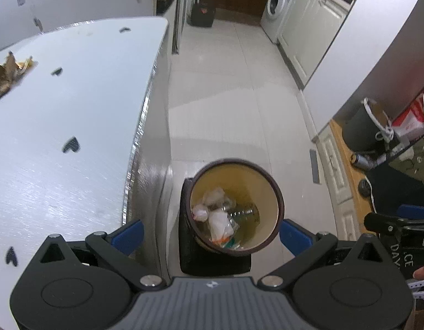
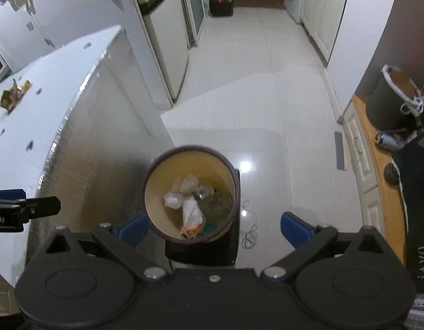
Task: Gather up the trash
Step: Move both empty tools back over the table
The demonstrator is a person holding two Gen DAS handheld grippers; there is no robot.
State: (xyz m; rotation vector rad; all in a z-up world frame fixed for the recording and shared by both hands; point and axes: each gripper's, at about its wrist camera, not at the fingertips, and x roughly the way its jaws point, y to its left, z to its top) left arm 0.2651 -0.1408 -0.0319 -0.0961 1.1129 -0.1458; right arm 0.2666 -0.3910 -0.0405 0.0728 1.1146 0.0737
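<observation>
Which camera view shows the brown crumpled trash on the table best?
The left wrist view: the brown crumpled trash lies larger and nearer there, on the white table, though the frame edge crops it. The right wrist view shows it whole but small and far off.

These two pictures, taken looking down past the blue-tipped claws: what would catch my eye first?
Probably the round cream bin with a dark brown rim, standing on the pale tiled floor below both open grippers, with white crumpled wrappers and a clear plastic bottle inside. Next, the white table with small dark heart marks on the left, where crumpled brown paper scraps lie at its far side.
</observation>
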